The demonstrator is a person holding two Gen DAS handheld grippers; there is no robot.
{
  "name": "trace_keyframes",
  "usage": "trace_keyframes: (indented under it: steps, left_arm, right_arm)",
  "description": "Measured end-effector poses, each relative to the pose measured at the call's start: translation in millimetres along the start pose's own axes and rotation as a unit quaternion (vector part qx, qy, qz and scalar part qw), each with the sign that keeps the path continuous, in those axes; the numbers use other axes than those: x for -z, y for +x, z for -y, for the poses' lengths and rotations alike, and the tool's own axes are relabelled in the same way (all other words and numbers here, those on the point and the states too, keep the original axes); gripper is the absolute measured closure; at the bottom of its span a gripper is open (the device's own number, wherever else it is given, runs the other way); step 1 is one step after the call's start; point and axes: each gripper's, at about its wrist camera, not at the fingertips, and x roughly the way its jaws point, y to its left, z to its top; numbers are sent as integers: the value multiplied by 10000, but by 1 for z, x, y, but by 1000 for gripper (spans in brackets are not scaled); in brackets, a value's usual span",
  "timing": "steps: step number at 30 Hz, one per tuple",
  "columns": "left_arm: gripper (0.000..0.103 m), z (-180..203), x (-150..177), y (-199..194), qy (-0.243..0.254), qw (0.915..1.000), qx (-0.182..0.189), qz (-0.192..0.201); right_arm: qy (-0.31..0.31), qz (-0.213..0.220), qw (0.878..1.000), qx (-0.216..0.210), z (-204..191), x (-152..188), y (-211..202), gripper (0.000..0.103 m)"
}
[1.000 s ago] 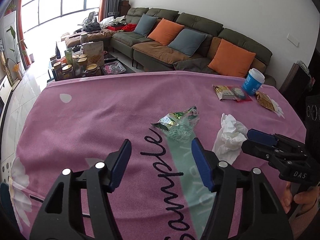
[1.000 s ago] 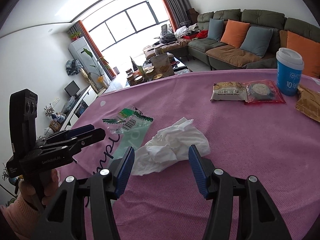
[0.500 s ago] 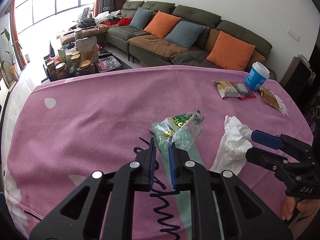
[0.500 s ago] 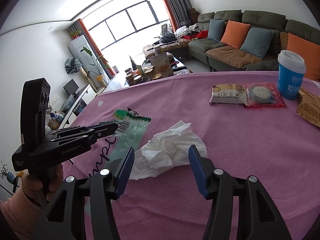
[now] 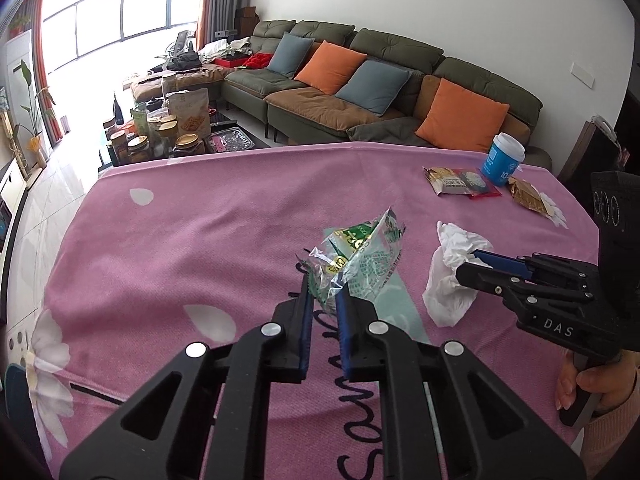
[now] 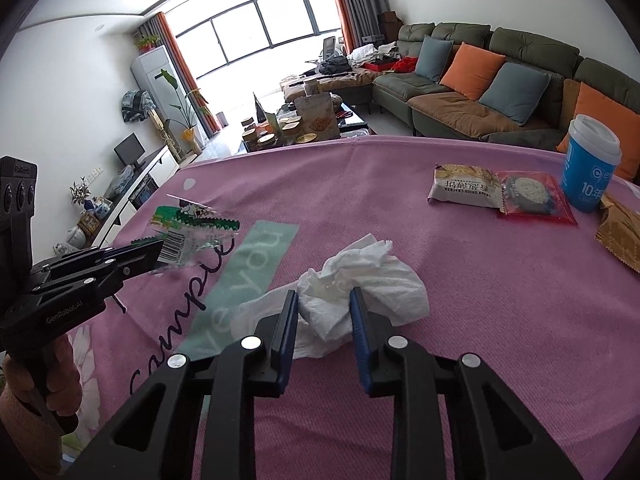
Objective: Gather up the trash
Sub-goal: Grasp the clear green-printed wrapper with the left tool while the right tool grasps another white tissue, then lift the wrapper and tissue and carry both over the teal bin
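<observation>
A crumpled clear wrapper with green print has its near end raised off the pink tablecloth, and my left gripper is shut on that end. The right wrist view shows the same wrapper in the left gripper at the left. A crumpled white tissue lies on the cloth. My right gripper is closing on the tissue's near part, and both pads press into it. In the left wrist view the right gripper has its tips buried in the tissue.
At the table's far right stand a blue paper cup, a cracker packet, a red packet and a gold wrapper. A green sofa and a low table of jars lie beyond.
The left jaws closed on the wrapper's near end and raised it off the cloth. The right jaws narrowed from wide open onto the tissue, which bunched up between them.
</observation>
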Motion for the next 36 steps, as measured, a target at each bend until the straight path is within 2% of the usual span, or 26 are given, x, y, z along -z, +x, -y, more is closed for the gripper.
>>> trace_keyframes:
  steps: [5, 8, 15, 19, 29, 36]
  left_arm:
    - [92, -15, 16, -18, -160, 9998, -66, 44]
    - [92, -20, 26, -28, -208, 9997, -93, 58]
    - [92, -31, 49, -59, -293, 9991, -273, 159]
    - [92, -42, 61, -77, -377, 9986, -317, 205]
    - [92, -54, 83, -121, -385, 9961, -661, 442]
    - [92, -61, 95, -134, -513, 9948, -750, 458]
  right_arm:
    - [47, 72, 9999, -115, 1, 2, -6, 91]
    - [21, 146, 9998, -158, -2, 2, -12, 93]
    - [36, 388, 9978, -538, -17, 3, -33, 93]
    - [-29, 479, 9945, -931, -34, 7, -42, 93]
    - [-202, 443, 9876, -1495, -75, 16, -44, 93]
    - [-319, 327, 9839, -1730, -97, 23, -38, 93]
